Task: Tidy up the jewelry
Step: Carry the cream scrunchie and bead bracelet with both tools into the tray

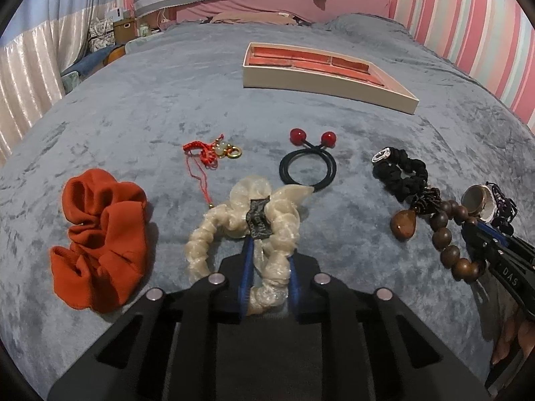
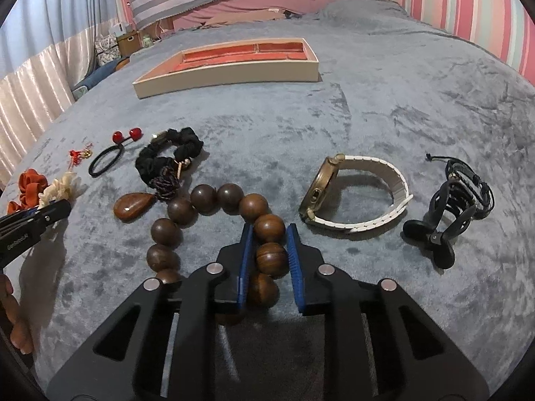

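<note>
While the tray [image 1: 329, 82] waits at twelve o'clock on the bed [image 1: 133, 107], the left gripper [image 1: 267, 267] has its jaws pinched on the cream scrunchie [image 1: 234, 227] and the right gripper [image 2: 269, 250] clamps the wooden bead bracelet [image 2: 230, 197], likely so both can be carried over together.

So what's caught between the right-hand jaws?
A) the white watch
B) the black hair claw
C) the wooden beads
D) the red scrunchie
C: the blue pads of the right gripper press on the wooden beads; the watch lies apart on the bed.
</note>
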